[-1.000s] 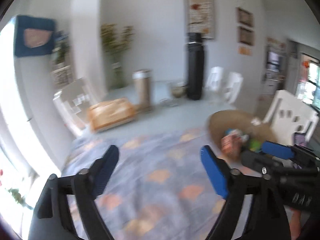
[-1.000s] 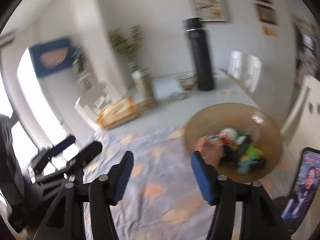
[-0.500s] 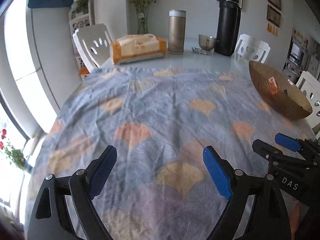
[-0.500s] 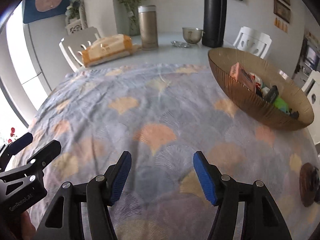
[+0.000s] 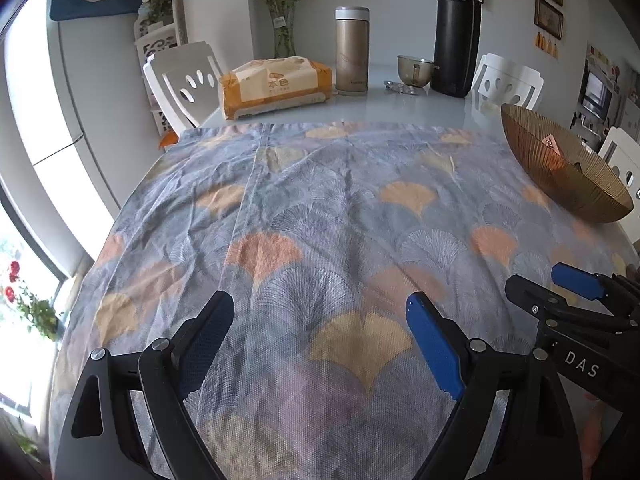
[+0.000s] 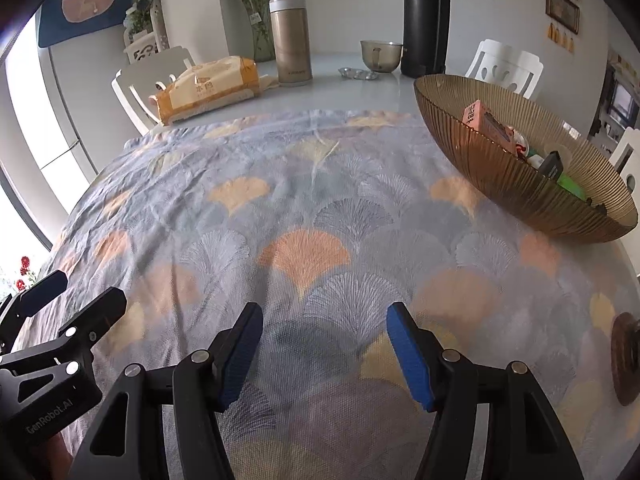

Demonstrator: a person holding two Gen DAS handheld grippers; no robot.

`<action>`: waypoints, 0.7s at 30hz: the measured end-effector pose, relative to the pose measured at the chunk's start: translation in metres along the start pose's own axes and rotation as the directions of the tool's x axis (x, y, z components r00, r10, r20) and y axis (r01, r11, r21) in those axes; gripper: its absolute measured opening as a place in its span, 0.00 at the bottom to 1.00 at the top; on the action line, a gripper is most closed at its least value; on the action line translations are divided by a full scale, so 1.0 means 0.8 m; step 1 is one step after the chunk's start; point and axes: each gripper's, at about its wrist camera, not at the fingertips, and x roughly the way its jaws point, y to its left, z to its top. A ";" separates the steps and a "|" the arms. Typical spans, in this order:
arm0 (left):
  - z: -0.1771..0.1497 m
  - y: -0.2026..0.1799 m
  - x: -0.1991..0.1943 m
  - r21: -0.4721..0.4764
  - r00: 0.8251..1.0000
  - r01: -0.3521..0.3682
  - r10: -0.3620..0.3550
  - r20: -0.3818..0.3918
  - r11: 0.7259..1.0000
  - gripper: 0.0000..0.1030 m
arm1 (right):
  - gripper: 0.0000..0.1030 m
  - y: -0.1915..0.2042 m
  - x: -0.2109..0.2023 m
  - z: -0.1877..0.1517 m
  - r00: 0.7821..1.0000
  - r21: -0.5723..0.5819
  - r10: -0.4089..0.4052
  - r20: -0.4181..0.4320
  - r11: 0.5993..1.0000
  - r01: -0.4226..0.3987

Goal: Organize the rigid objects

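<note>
A ribbed amber glass bowl (image 6: 504,176) stands at the right of the table on the patterned cloth (image 6: 312,216). It holds a pink box (image 6: 486,120), a black piece (image 6: 551,164), a green item (image 6: 570,185) and other small things. The bowl also shows in the left wrist view (image 5: 560,168). My left gripper (image 5: 320,320) is open and empty, low over the near cloth. My right gripper (image 6: 322,332) is open and empty beside it; it also shows in the left wrist view (image 5: 556,292). The left gripper shows in the right wrist view (image 6: 68,296).
At the far end stand a tissue pack (image 5: 276,86), a gold thermos (image 5: 352,52), a black flask (image 5: 456,28), a small metal bowl (image 5: 414,70) and a vase with flowers (image 5: 284,28). White chairs (image 5: 184,80) ring the table. A dark round coaster (image 6: 626,358) lies at the right edge.
Both grippers have dropped and pulled back toward the near edge of the table, away from the bowl. Both stay open and empty.
</note>
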 end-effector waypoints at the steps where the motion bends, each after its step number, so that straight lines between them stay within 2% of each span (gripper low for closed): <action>1: 0.000 -0.001 -0.001 0.002 1.000 -0.003 0.003 0.002 1.000 0.85 | 0.61 -0.001 0.000 0.000 1.000 0.003 0.002 -0.002 1.000 -0.002; 16: 0.000 -0.002 -0.006 0.000 1.000 0.000 0.000 0.020 1.000 0.85 | 0.61 -0.005 -0.003 -0.001 1.000 0.023 0.005 0.013 1.000 -0.005; 21: -0.001 0.000 -0.006 -0.007 1.000 -0.006 0.006 0.018 1.000 0.89 | 0.61 -0.007 -0.003 0.000 1.000 0.025 0.008 0.009 1.000 -0.008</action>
